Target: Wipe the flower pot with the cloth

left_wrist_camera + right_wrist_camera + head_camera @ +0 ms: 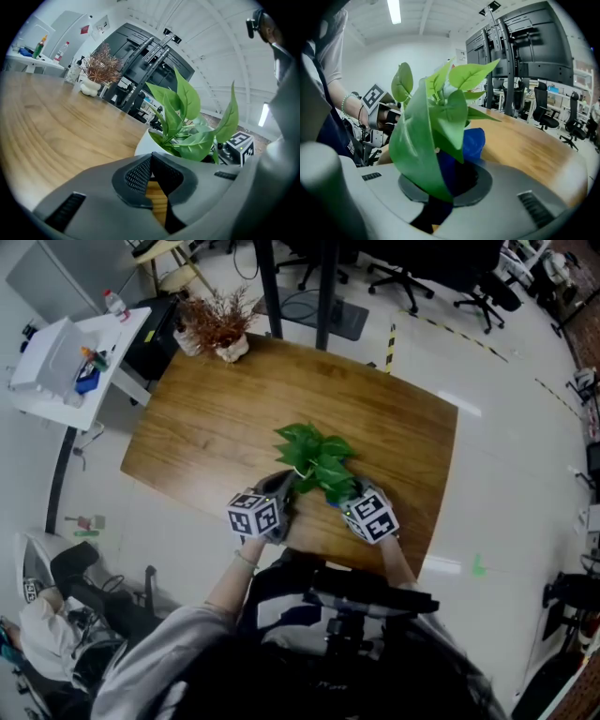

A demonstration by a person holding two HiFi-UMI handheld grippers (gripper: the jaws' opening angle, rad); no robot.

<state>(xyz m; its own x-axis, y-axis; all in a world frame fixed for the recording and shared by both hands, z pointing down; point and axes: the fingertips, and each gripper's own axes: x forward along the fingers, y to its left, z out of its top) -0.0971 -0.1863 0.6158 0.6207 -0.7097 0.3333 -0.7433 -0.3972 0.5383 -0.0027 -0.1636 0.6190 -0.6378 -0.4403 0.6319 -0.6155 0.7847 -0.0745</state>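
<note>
Pinching the soft cloth (474,140), the right hand-held gripper (450,180) has the probably light flower pot (145,143) just ahead; the left hand-held gripper (151,164), pressed together, could steady its rim.

Bright, even indoor light; long white ceiling tube lamp (394,11) glares overhead. Gripper views fisheye-bent w/ black corners. Nearest broad green leaf (415,145) soft, out of focus.
</note>
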